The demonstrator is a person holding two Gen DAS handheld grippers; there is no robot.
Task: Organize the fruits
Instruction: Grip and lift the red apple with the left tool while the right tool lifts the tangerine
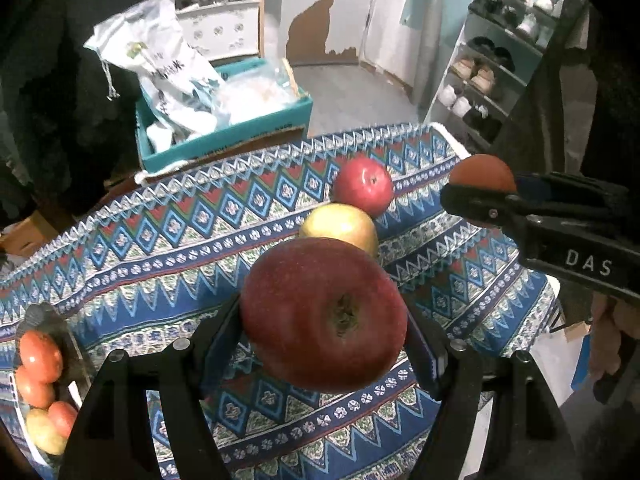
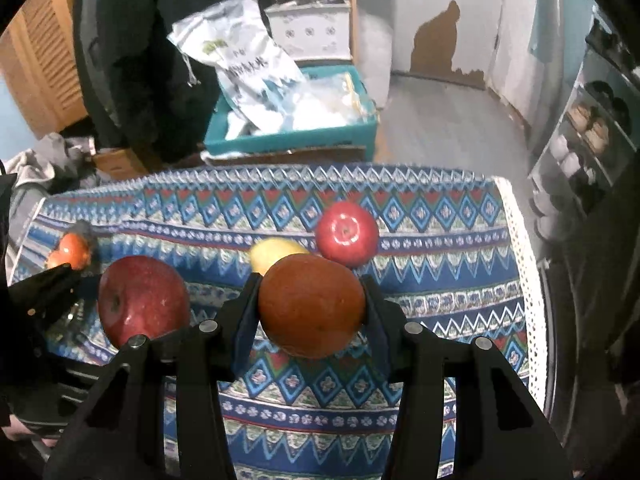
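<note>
Left gripper (image 1: 324, 316) clamps a dark red apple (image 1: 324, 312); right gripper (image 2: 310, 306) clamps an orange-red fruit (image 2: 310, 306), possibly a persimmon. Several fruits sit in a tray (image 1: 76, 352); red apple (image 1: 363, 186), yellow apple (image 1: 340, 226) remain on cloth.

Just beyond the left gripper (image 1: 324, 316), the round yellow-green apple (image 1: 340, 226) is half hidden behind the big dark-red apple (image 1: 324, 312) clamped between the pads. Far to that gripper's left, the clear container of orange-red tomatoes (image 1: 40, 364) is cut off by the picture's edge. In the right wrist view, the white printed plastic bag (image 2: 248, 68) far ahead of the right gripper (image 2: 310, 306) is too blurred to read.
</note>
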